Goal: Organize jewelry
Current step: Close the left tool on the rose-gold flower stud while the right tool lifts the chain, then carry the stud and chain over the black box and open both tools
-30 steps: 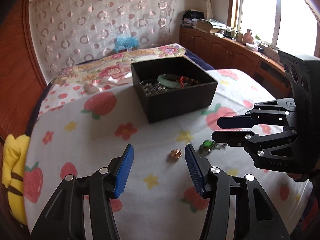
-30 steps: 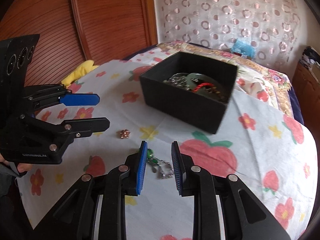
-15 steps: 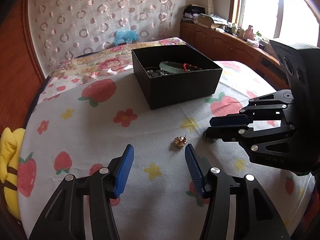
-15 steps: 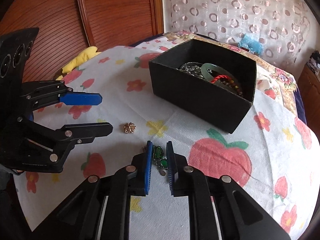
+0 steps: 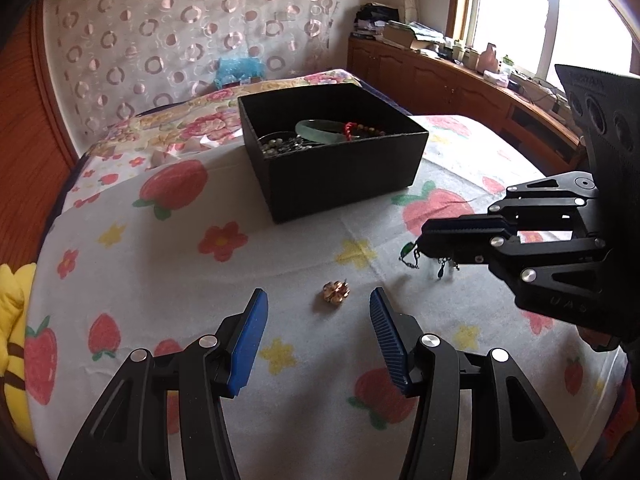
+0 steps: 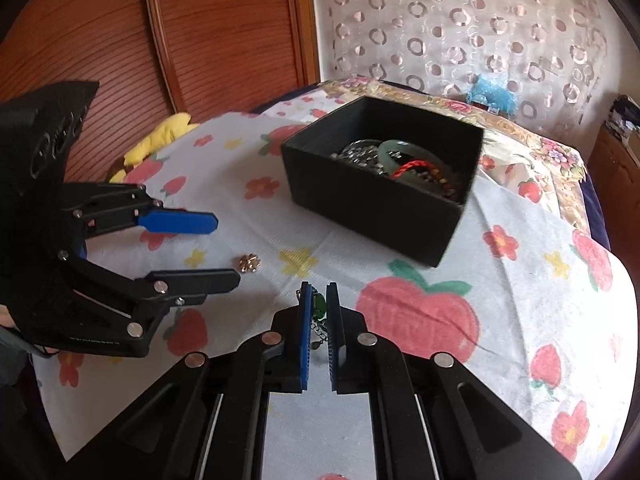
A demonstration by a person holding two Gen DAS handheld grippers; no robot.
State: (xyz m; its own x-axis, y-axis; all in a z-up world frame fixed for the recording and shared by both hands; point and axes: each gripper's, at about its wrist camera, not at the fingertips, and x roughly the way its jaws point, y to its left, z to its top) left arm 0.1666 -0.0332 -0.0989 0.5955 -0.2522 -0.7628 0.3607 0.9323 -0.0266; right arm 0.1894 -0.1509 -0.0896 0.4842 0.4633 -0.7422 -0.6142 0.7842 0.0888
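Bedroom. Wall [image 5: 132,36] behind covered in pale fabric with ring pattern. Reddish wood panel [image 6: 224,36] on one side, ribbed. Bright window [image 5: 516,4] on the other side, daylight pouring in. Low wooden cabinets [image 5: 432,76] under the window, top cluttered with small bottles and papers. Bed [image 5: 120,248] with strawberry-and-flower sheet, floral quilt [image 5: 188,120] further back, yellow plush [image 5: 12,300] at edge.
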